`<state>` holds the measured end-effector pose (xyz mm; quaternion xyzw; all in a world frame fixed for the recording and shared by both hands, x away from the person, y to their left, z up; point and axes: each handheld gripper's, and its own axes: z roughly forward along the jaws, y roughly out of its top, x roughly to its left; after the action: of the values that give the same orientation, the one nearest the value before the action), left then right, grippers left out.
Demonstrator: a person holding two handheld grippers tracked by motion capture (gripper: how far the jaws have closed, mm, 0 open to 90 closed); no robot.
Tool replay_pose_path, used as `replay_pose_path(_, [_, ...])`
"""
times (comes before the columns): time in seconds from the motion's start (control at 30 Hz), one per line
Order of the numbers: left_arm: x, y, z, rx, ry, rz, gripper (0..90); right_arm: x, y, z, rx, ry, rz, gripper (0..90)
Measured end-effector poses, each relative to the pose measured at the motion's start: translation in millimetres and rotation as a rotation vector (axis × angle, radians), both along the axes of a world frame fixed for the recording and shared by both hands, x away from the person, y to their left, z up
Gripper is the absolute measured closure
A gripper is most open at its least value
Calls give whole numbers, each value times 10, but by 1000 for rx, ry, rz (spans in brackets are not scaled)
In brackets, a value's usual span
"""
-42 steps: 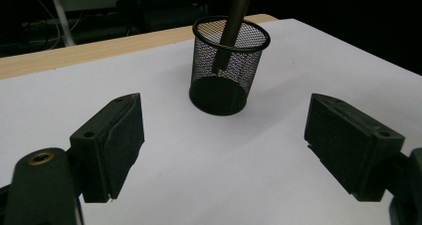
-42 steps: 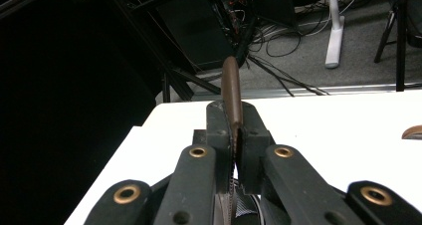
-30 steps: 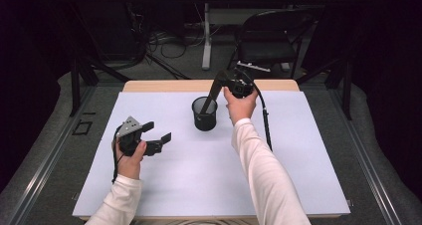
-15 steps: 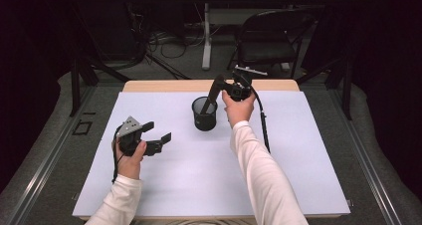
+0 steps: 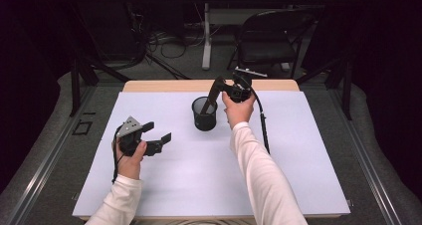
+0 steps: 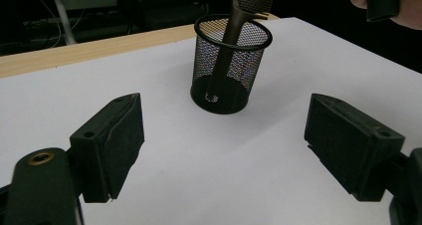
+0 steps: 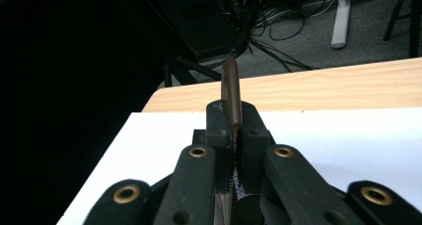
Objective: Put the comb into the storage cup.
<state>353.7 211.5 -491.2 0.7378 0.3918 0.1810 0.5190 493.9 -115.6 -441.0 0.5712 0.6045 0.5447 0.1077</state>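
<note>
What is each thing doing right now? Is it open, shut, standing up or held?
Left gripper: open, nothing between its jaws, held low over the table.
Right gripper: shut on the comb.
Comb: tilted, its handle end down inside the cup, toothed end sticking out the top.
Mesh cup: upright on the white sheet.
White sheet: lying flat on the table.
</note>
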Motion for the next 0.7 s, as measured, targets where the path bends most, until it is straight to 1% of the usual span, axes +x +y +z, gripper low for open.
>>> replay_pose_path(0.23, [3,-2,-2,3,-1,-1,160,10,-68,-38,30,14,-10,868])
replay_pose_path(0.5, [7,-11,-10,3,1,-4,160,16,-146,-76,34,25,-19,869])
replay_pose_path(0.7, [7,-11,-11,5,1,-3,160,21,-180,-88,28,34,-19,868])
